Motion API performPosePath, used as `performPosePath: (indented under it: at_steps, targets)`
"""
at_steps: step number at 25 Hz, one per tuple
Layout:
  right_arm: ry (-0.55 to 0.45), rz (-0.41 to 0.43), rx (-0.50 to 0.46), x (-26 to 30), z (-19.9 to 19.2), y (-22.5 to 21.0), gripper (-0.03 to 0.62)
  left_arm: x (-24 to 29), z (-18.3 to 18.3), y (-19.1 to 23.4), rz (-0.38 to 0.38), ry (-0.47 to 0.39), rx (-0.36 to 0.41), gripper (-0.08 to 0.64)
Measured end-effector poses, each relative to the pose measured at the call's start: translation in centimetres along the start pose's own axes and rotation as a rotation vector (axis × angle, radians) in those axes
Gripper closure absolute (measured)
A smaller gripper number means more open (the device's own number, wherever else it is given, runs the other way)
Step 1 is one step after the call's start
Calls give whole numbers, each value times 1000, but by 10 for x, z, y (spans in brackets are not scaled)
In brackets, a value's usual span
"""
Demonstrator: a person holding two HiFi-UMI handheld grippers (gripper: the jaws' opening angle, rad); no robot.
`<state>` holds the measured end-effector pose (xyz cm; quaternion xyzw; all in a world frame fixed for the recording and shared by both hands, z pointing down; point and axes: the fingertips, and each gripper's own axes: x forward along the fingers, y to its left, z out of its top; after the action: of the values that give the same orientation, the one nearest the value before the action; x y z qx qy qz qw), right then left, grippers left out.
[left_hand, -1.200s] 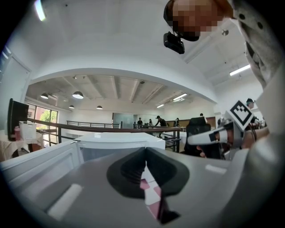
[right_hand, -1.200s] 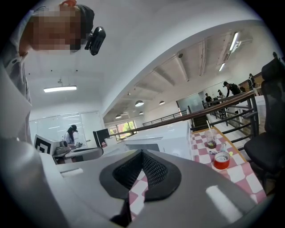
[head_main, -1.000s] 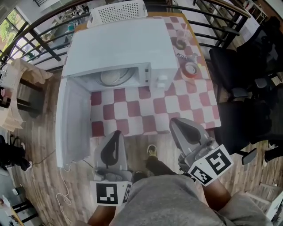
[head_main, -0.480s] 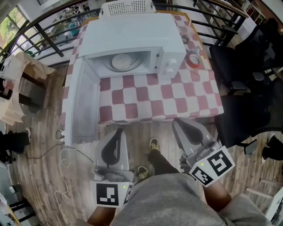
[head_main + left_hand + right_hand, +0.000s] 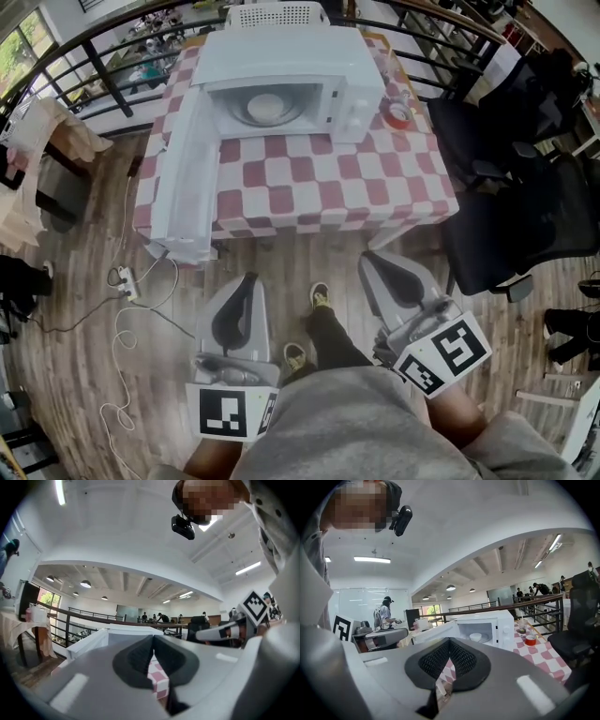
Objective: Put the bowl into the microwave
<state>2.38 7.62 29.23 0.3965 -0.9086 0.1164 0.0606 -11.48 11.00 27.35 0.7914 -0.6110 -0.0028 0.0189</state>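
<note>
The white microwave (image 5: 281,66) stands at the back of the checked table (image 5: 319,187), its door (image 5: 183,178) swung wide open to the left. A pale bowl (image 5: 267,106) sits inside on the turntable; the right gripper view shows the bowl (image 5: 476,637) in the cavity too. Both grippers hang over the wooden floor, well short of the table and close to the person's body. My left gripper (image 5: 249,279) is shut with nothing in it, and the left gripper (image 5: 153,638) has its pads meeting. My right gripper (image 5: 370,258) is shut and empty as well; the right gripper (image 5: 449,640) aims toward the microwave.
A red tape roll (image 5: 397,115) lies to the right of the microwave. Black office chairs (image 5: 497,216) crowd the table's right side. A power strip with cables (image 5: 122,278) lies on the floor at left. A white crate (image 5: 278,14) and a railing (image 5: 84,56) stand behind.
The table and microwave have drawn away toward the top of the head view, as the person backs off. More floor shows. Both grippers stay shut near the body.
</note>
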Motion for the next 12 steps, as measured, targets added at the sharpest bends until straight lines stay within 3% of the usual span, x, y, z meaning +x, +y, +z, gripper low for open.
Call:
performPosePath:
  at_steps: [12]
  targets:
    - [-7,-79,-30,-61,1,30,592,-57,17,-26,-49,-35,-23,549]
